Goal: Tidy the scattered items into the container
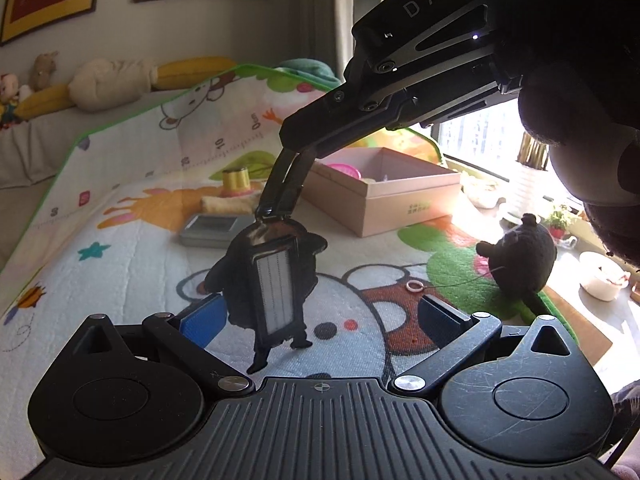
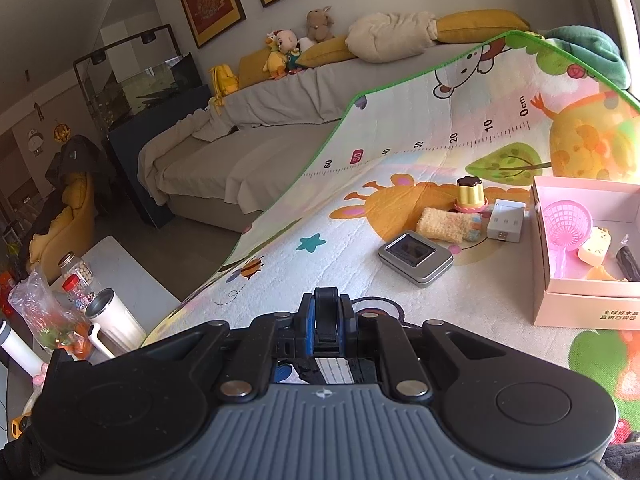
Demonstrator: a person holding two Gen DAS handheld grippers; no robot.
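A flat black item with a white striped panel [image 1: 274, 280] hangs above the cartoon play mat [image 1: 120, 280]. My right gripper [image 1: 276, 210] reaches in from the upper right and is shut on the item's top edge. In the right wrist view that gripper [image 2: 326, 304] is closed, with the black item [image 2: 332, 370] showing below its fingers. My left gripper [image 1: 320, 320] is open, its blue pads [image 1: 200, 320] wide apart just below and in front of the hanging item, not touching it. The pink box [image 1: 384, 196] [image 2: 580, 304] stands open beyond, holding a pink strainer [image 2: 566, 220] and small toys.
On the mat lie a silver tin [image 2: 416, 258], a beige fuzzy roll [image 2: 440, 222], a pudding toy [image 2: 470, 194], a white adapter [image 2: 506, 220], a black plush [image 1: 520, 256] and a small pink ring [image 1: 413, 286]. A sofa [image 2: 240, 152] lies beyond the mat, a side table with jars [image 2: 100, 280] at left.
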